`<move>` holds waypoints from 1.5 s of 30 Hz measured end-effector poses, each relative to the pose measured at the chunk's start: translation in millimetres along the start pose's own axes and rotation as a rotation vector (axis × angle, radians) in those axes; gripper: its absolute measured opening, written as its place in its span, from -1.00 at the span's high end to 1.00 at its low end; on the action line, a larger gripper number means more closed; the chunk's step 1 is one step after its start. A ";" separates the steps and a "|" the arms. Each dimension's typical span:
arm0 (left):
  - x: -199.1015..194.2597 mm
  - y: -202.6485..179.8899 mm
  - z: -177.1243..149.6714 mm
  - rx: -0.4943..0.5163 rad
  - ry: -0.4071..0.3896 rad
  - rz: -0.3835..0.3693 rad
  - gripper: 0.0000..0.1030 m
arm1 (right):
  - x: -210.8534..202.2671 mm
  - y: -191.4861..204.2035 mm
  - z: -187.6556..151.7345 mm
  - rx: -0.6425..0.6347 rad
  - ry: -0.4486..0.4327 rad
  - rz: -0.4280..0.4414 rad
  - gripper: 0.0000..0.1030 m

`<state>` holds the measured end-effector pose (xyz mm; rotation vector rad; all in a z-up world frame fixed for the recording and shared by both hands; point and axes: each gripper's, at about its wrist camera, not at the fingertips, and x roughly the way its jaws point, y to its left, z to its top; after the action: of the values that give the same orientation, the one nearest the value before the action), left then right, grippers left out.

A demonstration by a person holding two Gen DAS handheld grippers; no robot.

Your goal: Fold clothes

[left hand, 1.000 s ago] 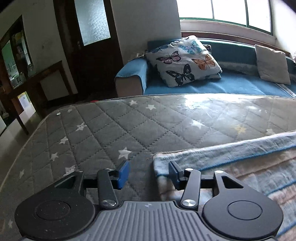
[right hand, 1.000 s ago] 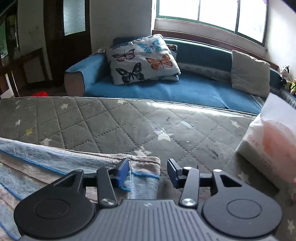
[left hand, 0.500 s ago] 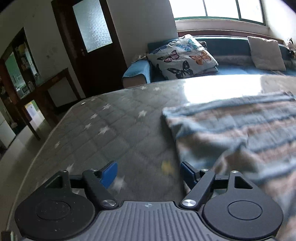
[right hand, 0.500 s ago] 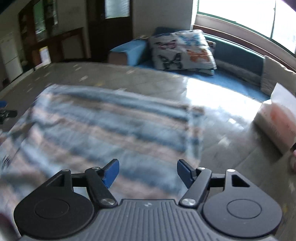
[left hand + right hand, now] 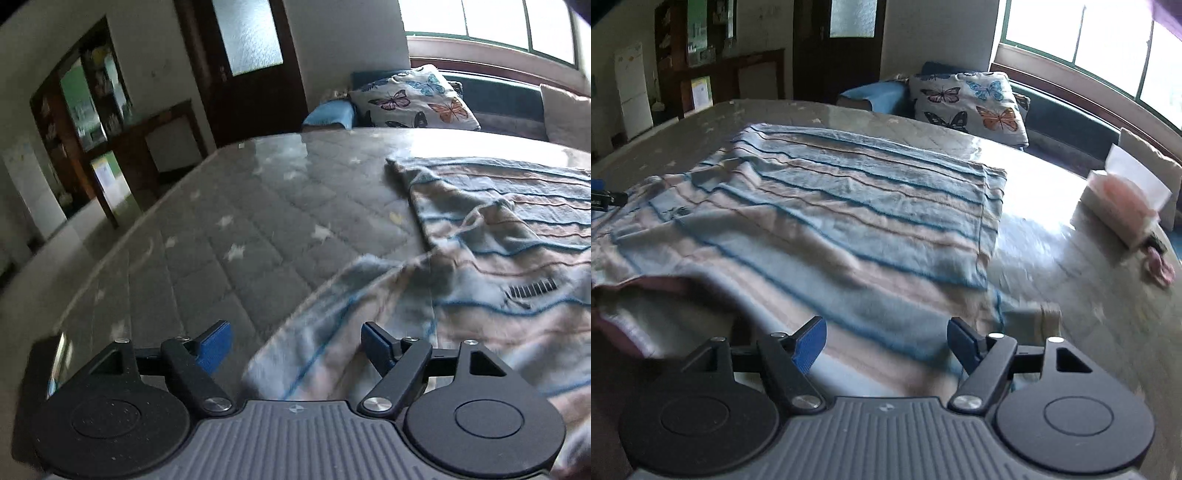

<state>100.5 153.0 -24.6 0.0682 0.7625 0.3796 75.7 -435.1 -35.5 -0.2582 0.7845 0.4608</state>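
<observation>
Now the blue-and-beige striped knit garment (image 5: 849, 221) lies folded over; left gripper (image 5: 297, 341) and right gripper (image 5: 886, 338) stand wide, empty; next, I judge, grasp the near hem.

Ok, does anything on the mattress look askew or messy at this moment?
Yes. The striped garment is only loosely folded: its near hem bunches and lifts, and a sleeve end pokes out beyond the folded edge. Nothing looks spilled or damaged.
</observation>
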 end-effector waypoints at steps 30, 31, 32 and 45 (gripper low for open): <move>-39.5 18.7 -14.8 -0.100 -0.006 -0.075 -0.01 | -50.8 -95.1 -77.4 0.385 -0.059 -0.238 0.76; -36.3 17.4 -14.6 -0.091 -0.005 -0.074 -0.02 | -51.7 -94.9 -77.6 0.387 -0.061 -0.238 0.77; -33.2 16.2 -14.4 -0.082 -0.004 -0.073 -0.05 | -52.6 -94.5 -77.8 0.389 -0.064 -0.237 0.78; -42.7 18.1 -17.9 -0.106 -0.019 -0.132 1.00 | -74.9 -87.9 -72.0 0.376 -0.109 -0.267 0.90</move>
<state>54.5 153.1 -5.8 -0.0779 0.7233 0.2924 28.1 -562.1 -25.5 0.0146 0.7024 0.0705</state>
